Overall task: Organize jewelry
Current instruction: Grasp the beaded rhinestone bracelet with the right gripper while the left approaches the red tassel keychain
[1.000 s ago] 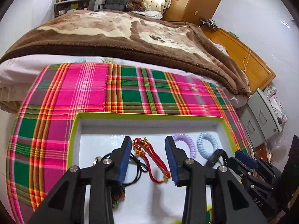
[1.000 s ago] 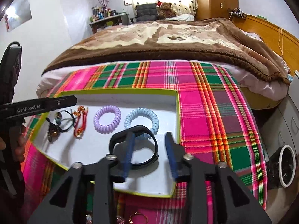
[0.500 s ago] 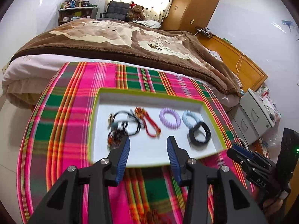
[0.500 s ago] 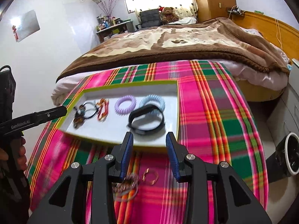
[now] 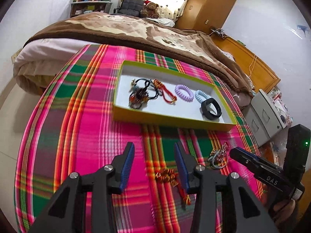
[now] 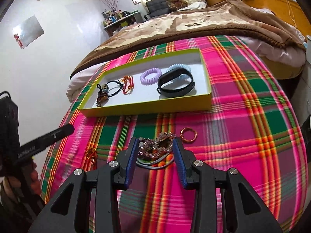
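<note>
Both grippers are empty and hang over the loose pieces on the pink-and-green plaid cloth (image 5: 81,116), short of the shallow yellow-green cardboard tray with a white floor (image 5: 175,121) that lies further along the desk.

The left gripper (image 5: 154,162) has its jaws wide, having just been opening, with nothing between them but cloth. The red-and-gold knotted cord (image 5: 171,180) lies just beside its right-hand finger. My guess is that this cord is its next pick. To do it well, shift sideways until the knot sits between the blue pads (image 5: 127,163), then come down square and pinch the bulky knot rather than the thin tail.

The right gripper (image 6: 154,156) is also well open. The heap of brown beaded jewellery with grey elastic bands (image 6: 155,151) shows between its fingers, but the pads do not press on it. A tangle like that may drag its neighbours along, so a grip on one strand, lifted slowly, seems safer.

The tray already holds a beaded piece with black cord, a red cord, a lilac spiral hair tie (image 5: 183,93), a pale blue spiral hair tie (image 5: 202,96) and a black wristband (image 5: 210,108).

Only the right wrist view shows the small copper-coloured ring (image 6: 188,134) lying beside the heap. Only the left wrist view shows the red cord's tail running toward the camera, and the heap there is a small blurred cluster near the other gripper's tip.
</note>
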Demonstrator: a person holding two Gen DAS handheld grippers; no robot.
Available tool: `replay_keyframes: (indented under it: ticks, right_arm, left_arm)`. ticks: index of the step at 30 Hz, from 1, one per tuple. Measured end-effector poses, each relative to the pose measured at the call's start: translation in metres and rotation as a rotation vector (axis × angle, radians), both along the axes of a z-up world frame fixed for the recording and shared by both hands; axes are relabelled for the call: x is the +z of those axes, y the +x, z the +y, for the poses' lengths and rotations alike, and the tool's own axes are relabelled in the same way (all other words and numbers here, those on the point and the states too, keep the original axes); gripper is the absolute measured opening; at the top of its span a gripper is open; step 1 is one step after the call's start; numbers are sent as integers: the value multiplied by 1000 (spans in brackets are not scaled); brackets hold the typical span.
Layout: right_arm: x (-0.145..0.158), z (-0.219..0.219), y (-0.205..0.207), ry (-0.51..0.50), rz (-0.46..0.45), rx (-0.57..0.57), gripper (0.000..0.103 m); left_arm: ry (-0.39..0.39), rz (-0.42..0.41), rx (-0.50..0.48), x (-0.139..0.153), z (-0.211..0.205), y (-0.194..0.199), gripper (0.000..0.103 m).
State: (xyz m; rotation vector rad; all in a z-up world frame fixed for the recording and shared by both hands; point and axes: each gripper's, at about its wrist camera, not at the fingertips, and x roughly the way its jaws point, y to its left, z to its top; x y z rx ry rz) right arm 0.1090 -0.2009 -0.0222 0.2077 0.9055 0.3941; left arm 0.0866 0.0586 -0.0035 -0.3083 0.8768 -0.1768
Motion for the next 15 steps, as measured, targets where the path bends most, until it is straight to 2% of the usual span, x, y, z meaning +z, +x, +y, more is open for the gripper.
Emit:
replay_keyframes:
  ticks: [9, 15]
  right_arm:
    - [-16, 13, 7, -16, 56, -51, 37]
    - [-18, 33, 15, -77, 42, 11, 37]
  left_arm:
    - [-12, 26, -7, -12, 3, -11, 44]
    - [-23, 40, -11, -17, 2, -12, 44]
